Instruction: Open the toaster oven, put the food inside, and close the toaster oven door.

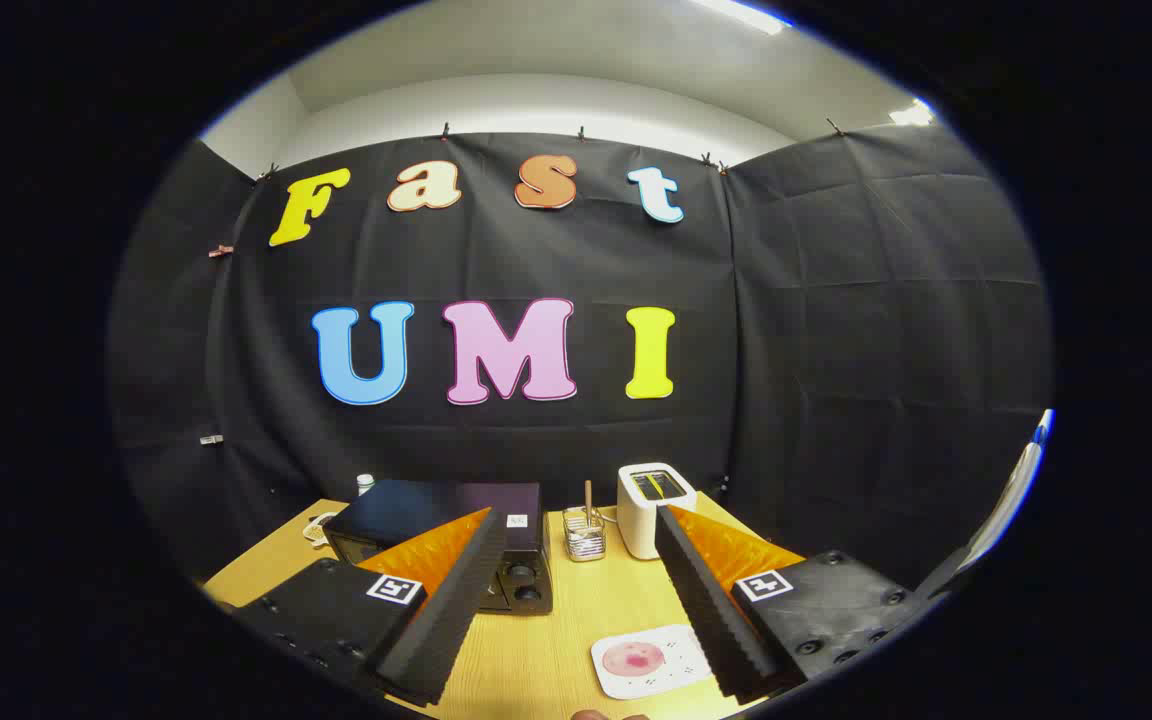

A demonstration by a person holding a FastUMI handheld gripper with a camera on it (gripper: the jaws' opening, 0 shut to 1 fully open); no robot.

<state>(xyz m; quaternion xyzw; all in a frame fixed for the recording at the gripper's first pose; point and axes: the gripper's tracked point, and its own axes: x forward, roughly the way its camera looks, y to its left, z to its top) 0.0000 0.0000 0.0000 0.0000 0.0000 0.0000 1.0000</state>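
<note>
Black boxy toaster oven (441, 540) door looks unopened (partly hidden); fingers (576, 600) spread, empty; round pink food (633, 659) on white mat (681, 655); all 3 steps remain.

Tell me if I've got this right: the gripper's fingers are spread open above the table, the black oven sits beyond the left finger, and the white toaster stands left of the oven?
Nearly. The gripper view shows the toaster standing right of the oven, past a small wire holder. The rest holds: the gripper is open above the table, and the oven sits beyond the left finger.
</note>
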